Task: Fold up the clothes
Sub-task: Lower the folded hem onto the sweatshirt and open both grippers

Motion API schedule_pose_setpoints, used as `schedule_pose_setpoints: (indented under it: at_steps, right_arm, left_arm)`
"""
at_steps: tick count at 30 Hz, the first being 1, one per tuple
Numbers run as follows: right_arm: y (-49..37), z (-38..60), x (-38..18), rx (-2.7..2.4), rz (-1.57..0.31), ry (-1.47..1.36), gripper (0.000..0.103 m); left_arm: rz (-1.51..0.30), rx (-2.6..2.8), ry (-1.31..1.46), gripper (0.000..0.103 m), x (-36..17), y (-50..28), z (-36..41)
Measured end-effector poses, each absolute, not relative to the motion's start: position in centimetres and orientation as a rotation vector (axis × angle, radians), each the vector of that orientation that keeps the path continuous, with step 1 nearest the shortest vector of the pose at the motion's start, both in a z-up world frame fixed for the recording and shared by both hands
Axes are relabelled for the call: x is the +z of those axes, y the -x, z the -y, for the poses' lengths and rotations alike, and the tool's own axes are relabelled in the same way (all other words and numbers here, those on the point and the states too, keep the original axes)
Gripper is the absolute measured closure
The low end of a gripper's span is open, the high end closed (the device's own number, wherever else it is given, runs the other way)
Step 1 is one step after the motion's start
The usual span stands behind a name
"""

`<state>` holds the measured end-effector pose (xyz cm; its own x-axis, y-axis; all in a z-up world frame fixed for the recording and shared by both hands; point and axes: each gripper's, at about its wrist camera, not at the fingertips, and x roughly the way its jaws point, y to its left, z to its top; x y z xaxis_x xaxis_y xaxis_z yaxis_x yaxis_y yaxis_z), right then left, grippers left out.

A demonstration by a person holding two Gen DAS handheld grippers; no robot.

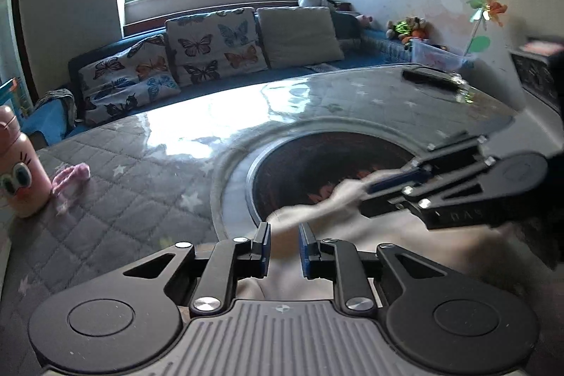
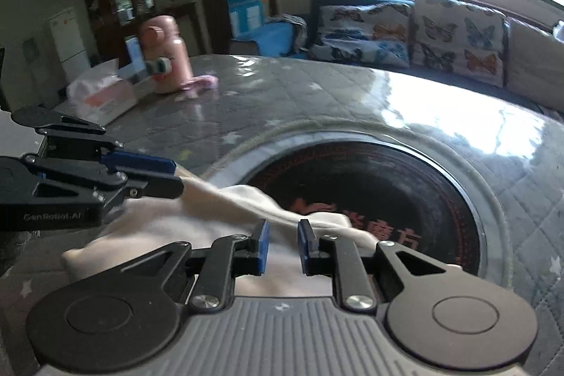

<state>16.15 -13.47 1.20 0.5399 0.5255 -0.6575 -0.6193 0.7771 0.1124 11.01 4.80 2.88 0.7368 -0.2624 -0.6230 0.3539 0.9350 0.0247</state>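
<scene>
A cream garment [image 1: 317,214] lies crumpled on the grey quilted table [image 1: 141,185], partly over a dark round inset [image 1: 335,164]. My left gripper [image 1: 284,244] hovers over the cloth with a narrow gap between its blue pads, and cloth shows in the gap. In the right wrist view the left gripper [image 2: 176,175] appears at the left with its fingers close together on the garment's edge. My right gripper [image 2: 283,244] stands over the garment [image 2: 218,217] with a similar narrow gap; in the left wrist view it [image 1: 370,187] pinches a stretched fold of cloth.
A pink bottle [image 1: 17,171] and a pink cloth scrap [image 1: 72,177] sit at the table's left. A tissue packet [image 2: 102,94] lies beside the bottle. A black flat object [image 1: 428,76] lies at the far right. A sofa with butterfly cushions [image 1: 211,48] stands behind.
</scene>
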Motion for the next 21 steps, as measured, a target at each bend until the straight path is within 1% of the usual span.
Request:
schedule_pose_setpoints:
  at_steps: [3, 9, 15, 21]
  right_arm:
    - [-14.6, 12.8, 1.6, 0.724, -0.72, 0.174, 0.079]
    - [-11.2, 11.4, 1.7, 0.806, -0.69, 0.238, 0.079]
    - [-9.1, 10.7, 0.5, 0.841, -0.697, 0.278, 0.079]
    - [-8.2, 12.7, 0.8, 0.814, -0.698, 0.25, 0.077]
  left_arm:
    - [-0.657, -0.36, -0.157, 0.083, 2.7, -8.8, -4.5]
    - [-0.649, -0.384, -0.144, 0.083, 2.1, -6.1, -4.2]
    - [-0.699, -0.342, -0.105, 0.083, 0.1, -6.0, -5.2]
    - [-0.695, -0.334, -0.085, 0.083, 0.2, -5.8, -5.8]
